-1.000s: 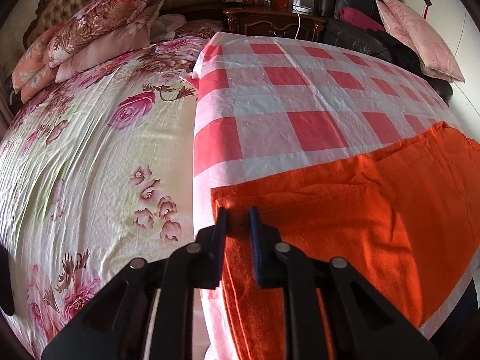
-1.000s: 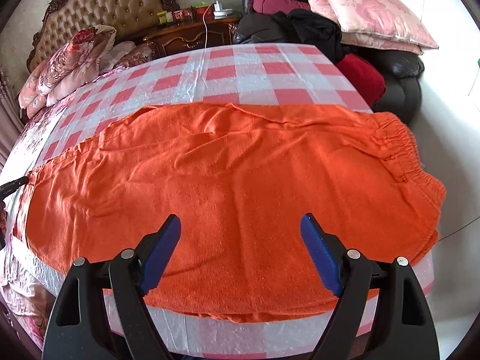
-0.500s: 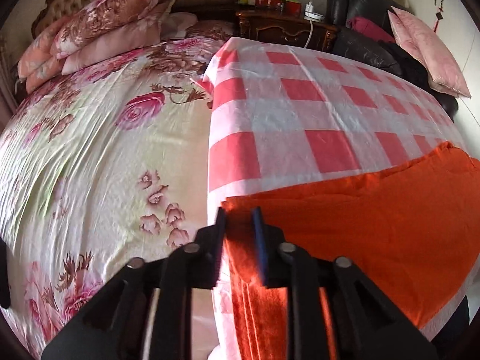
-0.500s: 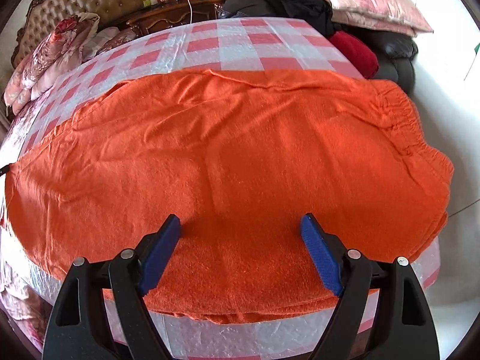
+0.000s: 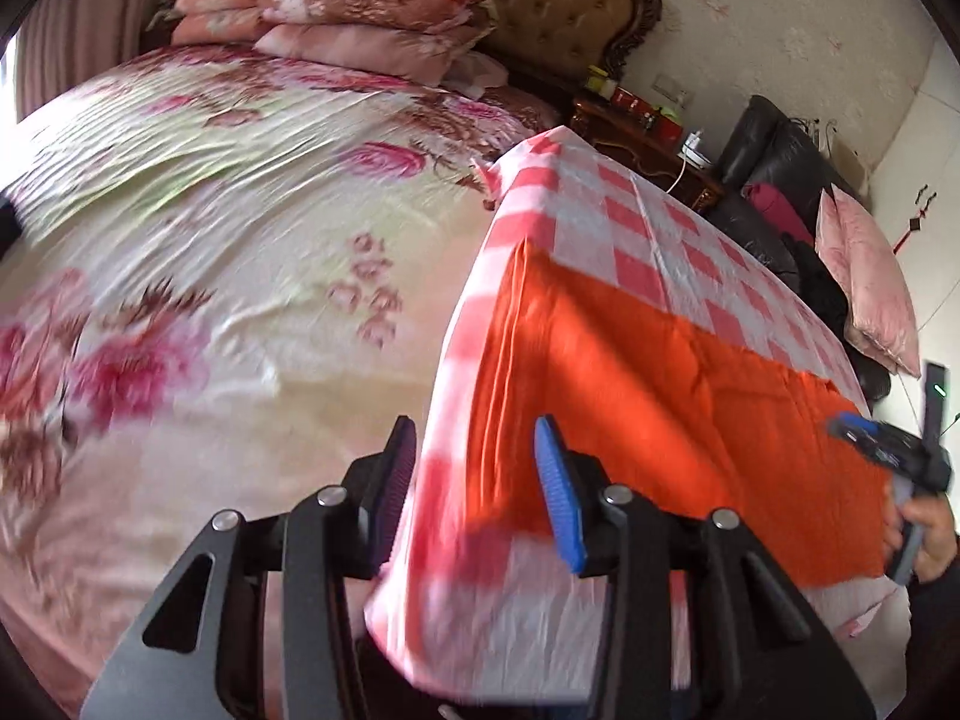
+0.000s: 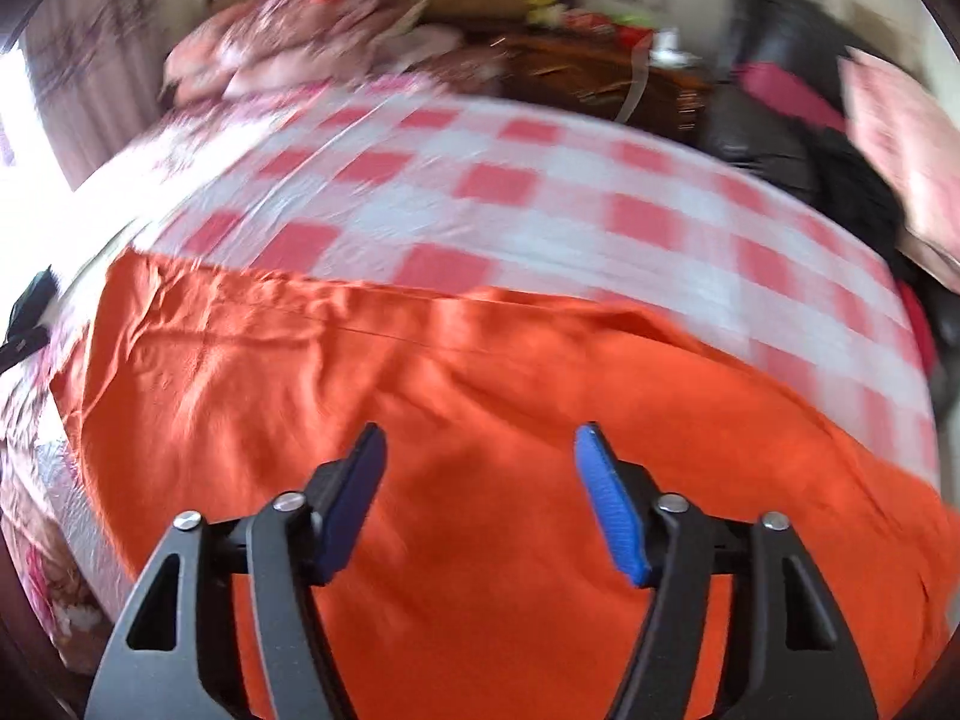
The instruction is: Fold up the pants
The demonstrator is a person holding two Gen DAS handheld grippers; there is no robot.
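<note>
The left tool (image 5: 474,480) tilts steeply down over the near corner of the bed, its black, blue-padded jaws parting, with the hanging edge of the pink-and-white checked plastic sheet (image 5: 606,216) and the orange cloth pants (image 5: 630,372) seen between them, neither pad pressing on the cloth. The right tool (image 6: 480,498) also pitches down, above the middle of the pants, its jaws narrowing but apart and gripping nothing; the cloth lies below them. In the left wrist view it shows small at the far right edge, held by a person's hand (image 5: 927,531) at the pants' far end. The pants lie spread flat across the near strip of the checked sheet, one end draped over the sheet's edge. Beyond lies the rose-printed bedspread (image 5: 198,228), then stacked floral pillows (image 5: 360,18) against a tufted tan headboard (image 5: 558,12).
</note>
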